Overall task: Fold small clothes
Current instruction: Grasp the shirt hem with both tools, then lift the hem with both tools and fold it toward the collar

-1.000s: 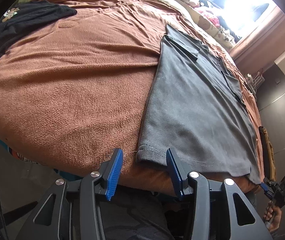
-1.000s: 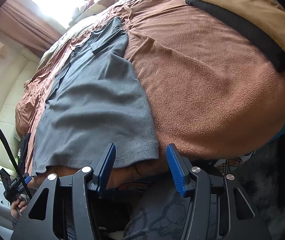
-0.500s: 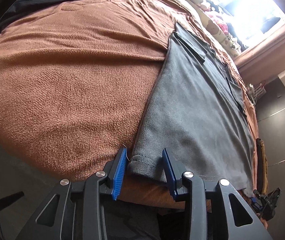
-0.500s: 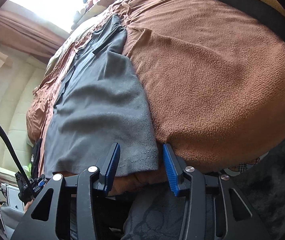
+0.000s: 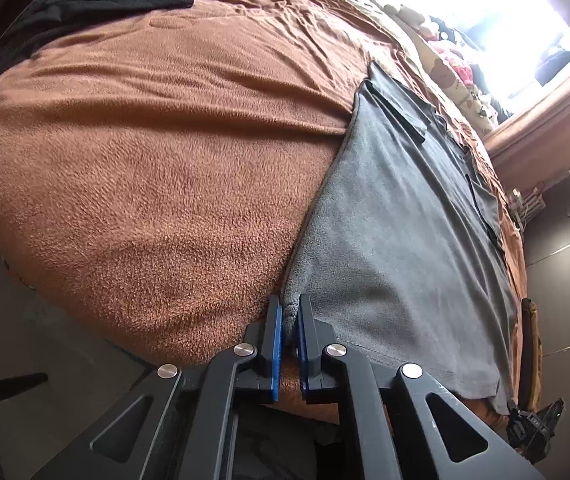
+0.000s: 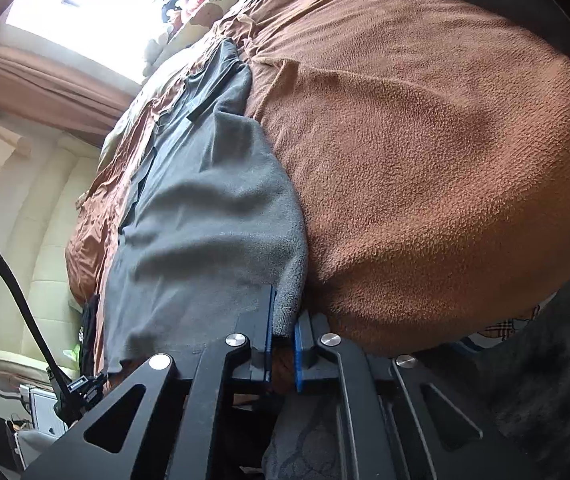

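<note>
A grey polo shirt (image 5: 401,236) lies flat on a brown fleece blanket (image 5: 165,168), collar toward the window, hem at the near bed edge. My left gripper (image 5: 291,312) is shut on the shirt's near left hem corner. In the right wrist view the same shirt (image 6: 205,216) runs away from me, and my right gripper (image 6: 284,312) is shut on its near right hem corner at the edge of the blanket (image 6: 425,184). The right gripper (image 5: 533,428) shows small at the lower right of the left wrist view.
A black garment (image 5: 85,0) lies at the blanket's far left. Black and tan folded clothes (image 6: 485,4) lie at the far right of the bed. Patterned pillows (image 5: 457,76) sit under the bright window. The floor drops off below the near bed edge.
Both grippers moved forward onto the hem corners and closed: jaws were wide open a second ago, narrower half a second ago, now pinched on the grey fabric.
</note>
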Available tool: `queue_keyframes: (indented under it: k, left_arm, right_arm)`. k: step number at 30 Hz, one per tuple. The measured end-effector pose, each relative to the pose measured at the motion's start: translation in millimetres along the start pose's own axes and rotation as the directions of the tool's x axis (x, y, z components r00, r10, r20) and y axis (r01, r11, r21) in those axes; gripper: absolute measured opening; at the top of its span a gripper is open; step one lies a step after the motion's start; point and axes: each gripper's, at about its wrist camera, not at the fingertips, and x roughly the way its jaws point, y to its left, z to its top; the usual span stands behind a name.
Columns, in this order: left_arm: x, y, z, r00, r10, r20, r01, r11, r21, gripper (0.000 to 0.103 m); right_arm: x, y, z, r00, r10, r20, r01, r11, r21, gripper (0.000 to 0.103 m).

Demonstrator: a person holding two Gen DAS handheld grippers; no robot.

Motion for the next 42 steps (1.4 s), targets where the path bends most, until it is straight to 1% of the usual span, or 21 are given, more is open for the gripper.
queue_keyframes:
  k: [2, 6, 8, 13, 18, 21, 24, 30, 37, 42]
  left_arm:
    - [-10, -3, 3, 1.0, 0.0, 0.026, 0.0, 1.0, 0.013, 0.006]
    - [-36, -9, 9, 0.997, -0.026, 0.075, 0.024, 0.999, 0.027, 0.006]
    - [-49, -13, 12, 0.994, -0.027, 0.102, 0.022, 0.999, 0.045, 0.006]
    - [-76, -18, 18, 0.989, -0.052, 0.141, 0.043, 0.997, 0.067, 0.006]
    - [-97, -25, 14, 0.984, -0.081, 0.161, 0.065, 0.993, 0.099, 0.006]
    - [-114, -28, 5, 0.979, -0.094, 0.179, 0.072, 0.989, 0.126, 0.006]
    - [-134, -25, 0, 0.973, -0.116, 0.197, 0.091, 0.987, 0.129, 0.006]
    - [-178, -23, -19, 0.957, -0.158, 0.241, 0.122, 0.98, 0.157, 0.006]
    - [-234, -22, -41, 0.93, -0.205, 0.306, 0.151, 0.97, 0.19, 0.006]
    - [-271, -20, -56, 0.908, -0.232, 0.348, 0.168, 0.964, 0.205, 0.006]
  right_arm:
    - [-10, 7, -1, 1.0, -0.001, 0.027, 0.002, 0.999, -0.033, 0.003]
    - [-29, 20, -6, 0.998, 0.013, 0.064, -0.008, 0.997, -0.08, 0.003]
    - [-38, 27, -9, 0.996, 0.024, 0.081, -0.016, 0.995, -0.101, 0.003]
    - [-59, 41, -16, 0.994, 0.05, 0.097, -0.035, 0.988, -0.15, 0.002]
    - [-82, 53, -24, 0.99, 0.069, 0.121, -0.045, 0.98, -0.194, 0.002]
    - [-98, 58, -29, 0.988, 0.08, 0.135, -0.049, 0.974, -0.22, 0.002]
    - [-116, 62, -35, 0.985, 0.092, 0.147, -0.054, 0.968, -0.246, 0.002]
    - [-151, 68, -50, 0.979, 0.117, 0.169, -0.061, 0.95, -0.305, 0.002]
    - [-200, 70, -71, 0.963, 0.164, 0.216, -0.077, 0.929, -0.363, 0.002]
    - [-226, 71, -89, 0.953, 0.19, 0.238, -0.082, 0.913, -0.399, 0.002]
